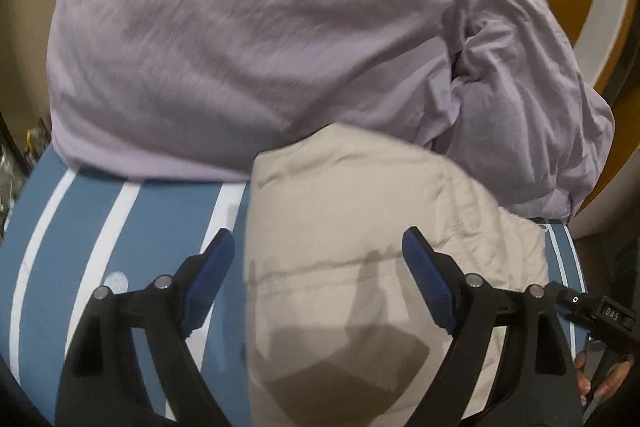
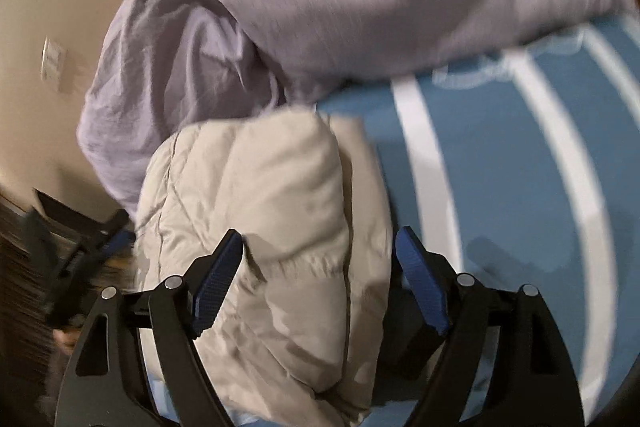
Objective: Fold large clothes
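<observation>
A beige puffy jacket [image 1: 360, 227] lies bundled on the blue and white striped bed sheet [image 1: 120, 227]. My left gripper [image 1: 319, 233] hovers over it, open; its blue pads [image 1: 212, 275] stand wide apart and touch no fabric. In the right wrist view the same jacket [image 2: 272, 195] shows thick folds. My right gripper [image 2: 320, 231] is open above it, and the jacket lies below the gap without being pinched. The other gripper shows blurred at the left edge [image 2: 80, 251] of the right wrist view.
A large lavender duvet or pillow pile [image 1: 240, 39] fills the bed behind the jacket, with a crumpled lavender piece [image 1: 520, 107] to its right. A beige wall with a switch plate [image 2: 52, 59] lies beyond. A hand [image 1: 604, 379] shows at the lower right edge.
</observation>
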Tool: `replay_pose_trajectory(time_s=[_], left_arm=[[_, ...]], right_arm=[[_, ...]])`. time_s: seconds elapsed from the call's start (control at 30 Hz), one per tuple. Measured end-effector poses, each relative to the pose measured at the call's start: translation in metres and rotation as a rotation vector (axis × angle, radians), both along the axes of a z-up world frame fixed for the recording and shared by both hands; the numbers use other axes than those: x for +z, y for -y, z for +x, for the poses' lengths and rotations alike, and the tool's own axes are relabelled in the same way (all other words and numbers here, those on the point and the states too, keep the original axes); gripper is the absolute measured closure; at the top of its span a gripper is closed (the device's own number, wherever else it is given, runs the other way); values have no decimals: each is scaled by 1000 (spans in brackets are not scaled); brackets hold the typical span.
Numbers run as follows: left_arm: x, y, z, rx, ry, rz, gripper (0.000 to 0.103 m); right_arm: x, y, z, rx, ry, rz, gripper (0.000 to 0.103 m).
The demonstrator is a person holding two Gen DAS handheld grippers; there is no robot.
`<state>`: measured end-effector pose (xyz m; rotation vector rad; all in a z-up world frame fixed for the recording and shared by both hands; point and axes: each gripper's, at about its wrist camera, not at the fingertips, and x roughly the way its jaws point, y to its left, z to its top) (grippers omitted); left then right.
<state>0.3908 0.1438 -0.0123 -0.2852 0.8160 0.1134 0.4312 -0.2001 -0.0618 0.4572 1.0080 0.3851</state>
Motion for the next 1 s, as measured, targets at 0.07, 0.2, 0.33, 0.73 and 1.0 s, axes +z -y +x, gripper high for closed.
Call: replay_pose_trajectory(time_s=[0.07, 0.2, 0.33, 0.73, 1.0], left_arm=[[3, 9, 4, -4, 19, 24, 18], [-4, 31, 9, -35, 29, 78, 18], [-23, 51, 10, -66, 10, 176, 12], [-35, 50, 8, -72, 51, 193, 2], [-46, 55, 10, -84, 61, 215, 2]], right_arm=[[14, -10, -3, -1, 73, -85, 22], [33, -46, -5, -3, 202, -226, 26], [26, -77, 3, 2, 247, -322, 30], [-11, -97, 1, -30, 321, -419, 28], [-26, -96, -2, -64, 324, -409, 25]])
